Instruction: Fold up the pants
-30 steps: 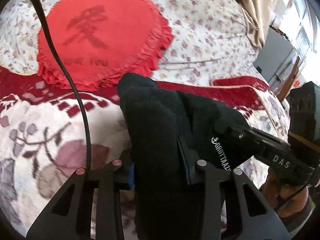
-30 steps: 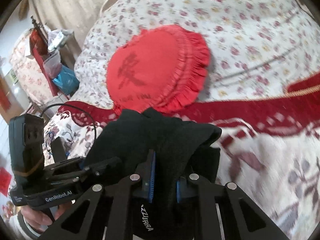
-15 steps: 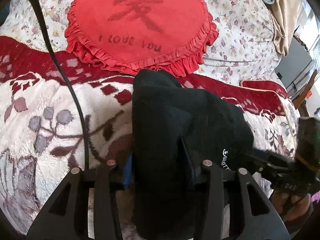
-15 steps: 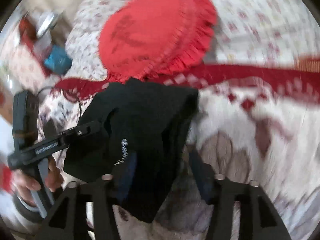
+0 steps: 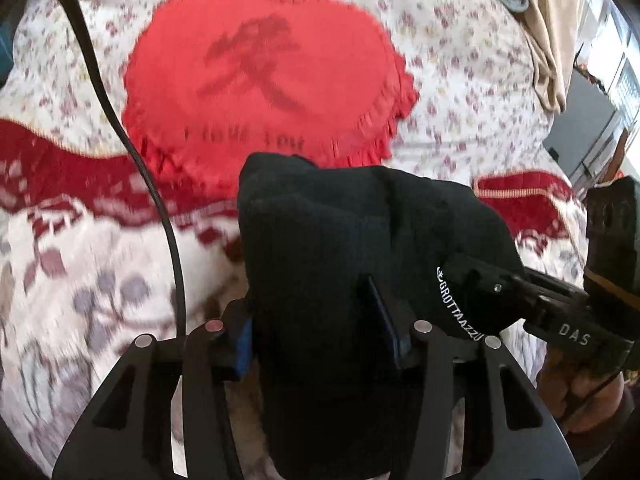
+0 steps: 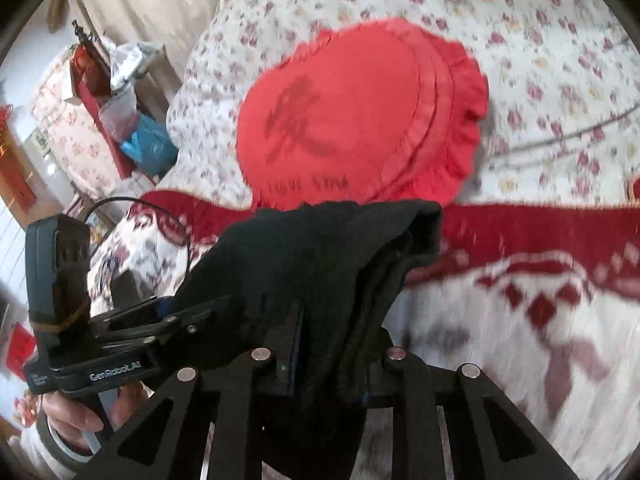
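The black pants (image 5: 340,240) are a thick folded bundle with white lettering, held above the bed between both grippers. My left gripper (image 5: 316,332) has the bundle filling its jaws; the jaws are opening, and the blue pads (image 5: 242,340) still touch the cloth. In the right wrist view the pants (image 6: 320,248) hang between the jaws of my right gripper (image 6: 332,352), which are closing on a fold. Each gripper shows in the other's view: the right gripper (image 5: 472,276) at the bundle's right side, the left gripper (image 6: 216,312) at its left.
A red frilled cushion (image 5: 260,80) lies on the floral sheet (image 5: 460,80) beyond the bundle. Under the bundle is a red and white patterned blanket (image 5: 80,280). A black cable (image 5: 120,128) crosses the left side. Bags and clutter (image 6: 132,120) stand beside the bed.
Half a second ago the right jaws stood wide around the pants; now they have narrowed on a fold. The left jaws stand slightly wider. Both grippers shifted with the bundle.
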A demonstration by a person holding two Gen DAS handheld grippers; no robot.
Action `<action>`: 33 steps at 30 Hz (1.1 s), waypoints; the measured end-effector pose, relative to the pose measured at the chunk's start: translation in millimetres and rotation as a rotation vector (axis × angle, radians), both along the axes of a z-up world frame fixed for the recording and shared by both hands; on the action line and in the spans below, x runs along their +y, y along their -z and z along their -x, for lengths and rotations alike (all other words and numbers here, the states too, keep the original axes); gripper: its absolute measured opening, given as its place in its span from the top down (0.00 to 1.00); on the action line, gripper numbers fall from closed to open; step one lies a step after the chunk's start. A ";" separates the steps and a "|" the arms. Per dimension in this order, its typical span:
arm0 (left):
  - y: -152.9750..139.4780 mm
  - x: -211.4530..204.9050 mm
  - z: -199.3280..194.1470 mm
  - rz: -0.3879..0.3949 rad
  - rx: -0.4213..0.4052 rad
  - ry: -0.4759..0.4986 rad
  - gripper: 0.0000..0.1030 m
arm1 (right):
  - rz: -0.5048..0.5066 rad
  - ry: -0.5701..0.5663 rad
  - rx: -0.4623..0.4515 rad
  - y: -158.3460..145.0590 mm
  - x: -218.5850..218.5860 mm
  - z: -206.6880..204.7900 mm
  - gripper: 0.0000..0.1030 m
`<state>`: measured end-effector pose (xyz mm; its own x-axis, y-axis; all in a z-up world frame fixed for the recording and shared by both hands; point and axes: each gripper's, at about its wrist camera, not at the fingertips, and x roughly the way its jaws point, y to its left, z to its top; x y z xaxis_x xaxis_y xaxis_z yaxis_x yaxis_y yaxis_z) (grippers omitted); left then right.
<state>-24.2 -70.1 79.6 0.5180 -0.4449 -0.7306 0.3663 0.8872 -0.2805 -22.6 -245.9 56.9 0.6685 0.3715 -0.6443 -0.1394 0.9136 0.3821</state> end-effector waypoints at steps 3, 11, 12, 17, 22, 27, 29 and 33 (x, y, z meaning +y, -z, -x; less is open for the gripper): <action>4.9 -4.4 -16.7 -0.020 0.011 -0.011 0.53 | 0.023 0.022 0.006 3.5 -1.3 -15.8 0.80; 38.0 16.3 -31.7 -0.034 0.102 -0.109 0.30 | 0.128 0.090 0.138 34.9 -17.3 -17.3 0.64; 34.8 19.8 -29.1 -0.047 0.093 -0.118 0.30 | 0.143 0.107 0.132 27.9 -20.3 -11.2 0.64; 19.2 21.7 -11.2 -0.119 0.023 -0.146 0.30 | 0.145 0.074 0.025 -9.9 -13.7 6.0 0.64; 17.4 18.2 2.6 -0.162 -0.028 -0.166 0.30 | 0.174 -0.015 0.015 -8.3 20.6 4.0 0.64; 16.6 16.7 9.5 -0.169 -0.050 -0.195 0.30 | 0.218 -0.032 0.129 37.5 42.4 -6.4 0.64; 13.5 15.9 13.9 -0.182 -0.065 -0.204 0.30 | 0.213 -0.024 0.107 33.2 40.4 -2.5 0.64; 6.6 15.4 23.7 -0.200 -0.103 -0.213 0.30 | 0.207 -0.011 0.069 12.1 36.9 6.5 0.64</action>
